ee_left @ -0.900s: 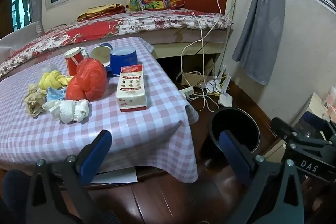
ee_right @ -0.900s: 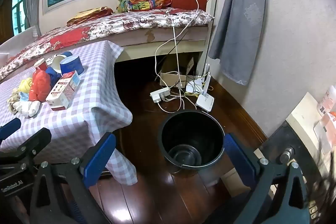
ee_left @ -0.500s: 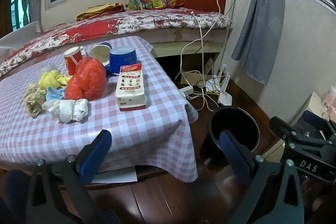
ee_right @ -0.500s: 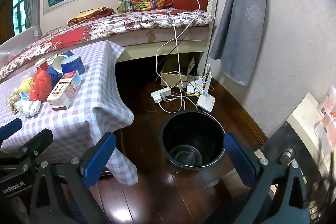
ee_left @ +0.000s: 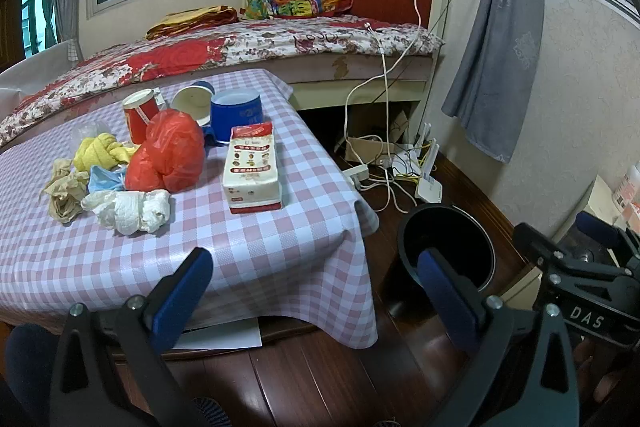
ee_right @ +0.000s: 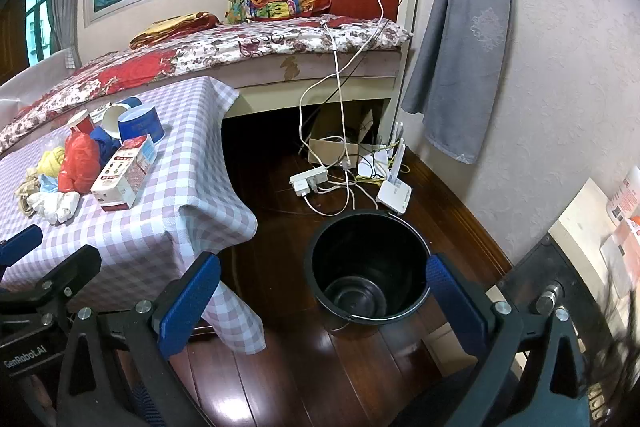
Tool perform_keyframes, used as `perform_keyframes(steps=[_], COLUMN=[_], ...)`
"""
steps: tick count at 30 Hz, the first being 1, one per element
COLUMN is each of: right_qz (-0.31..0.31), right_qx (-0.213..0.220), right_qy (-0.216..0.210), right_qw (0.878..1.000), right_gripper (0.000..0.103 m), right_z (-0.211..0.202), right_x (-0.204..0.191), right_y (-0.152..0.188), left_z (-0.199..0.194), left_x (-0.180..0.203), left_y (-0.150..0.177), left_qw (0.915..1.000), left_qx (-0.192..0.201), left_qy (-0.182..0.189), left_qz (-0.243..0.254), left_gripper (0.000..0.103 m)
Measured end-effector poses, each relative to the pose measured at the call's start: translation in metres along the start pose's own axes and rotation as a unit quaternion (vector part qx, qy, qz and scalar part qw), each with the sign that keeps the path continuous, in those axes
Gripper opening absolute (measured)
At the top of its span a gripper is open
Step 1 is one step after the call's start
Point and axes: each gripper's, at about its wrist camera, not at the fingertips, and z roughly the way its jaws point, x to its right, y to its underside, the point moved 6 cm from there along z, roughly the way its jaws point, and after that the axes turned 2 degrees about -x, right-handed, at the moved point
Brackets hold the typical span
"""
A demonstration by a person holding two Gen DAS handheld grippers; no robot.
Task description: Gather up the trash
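Two wrist fisheyes, side by side, facing the bed

The left view looks across the pink-checked tablecloth table (ee_left: 256, 251), close by; the right view sits further right, tilted down over the round black plastic bucket (ee_right: 370, 267) on the dark wood floor (ee_right: 280, 367). Both share table, bucket and floral-quilted bed (ee_left: 248, 47).

- Floor (ee_right: 312, 379): glossy dark wood.
- Bucket (ee_right: 368, 267): smooth black plastic, metal handle.
- Tablecloth (ee_left: 260, 255): checked, slightly shiny.
- Red bag (ee_left: 172, 151): crinkled glossy plastic.
- White wad (ee_left: 128, 211): crumpled matt paper.
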Motion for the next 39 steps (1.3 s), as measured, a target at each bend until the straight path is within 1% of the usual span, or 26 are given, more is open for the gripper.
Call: perform_keyframes(steps=[39], right_qz=[-0.002], right_qx=[-0.001], right_qy=[-0.001], right_qw=[1.000], right_gripper=[0.103], right_z=[0.005], right_x=[-0.008], right_y=[-0.001], left_z=[0.002], left_x=[-0.006], left_y=[0.002], left_qw=[1.0000], left_qx=[-0.003], left_qy=[0.000], left_qz=[-0.002], left_gripper=[0.103])
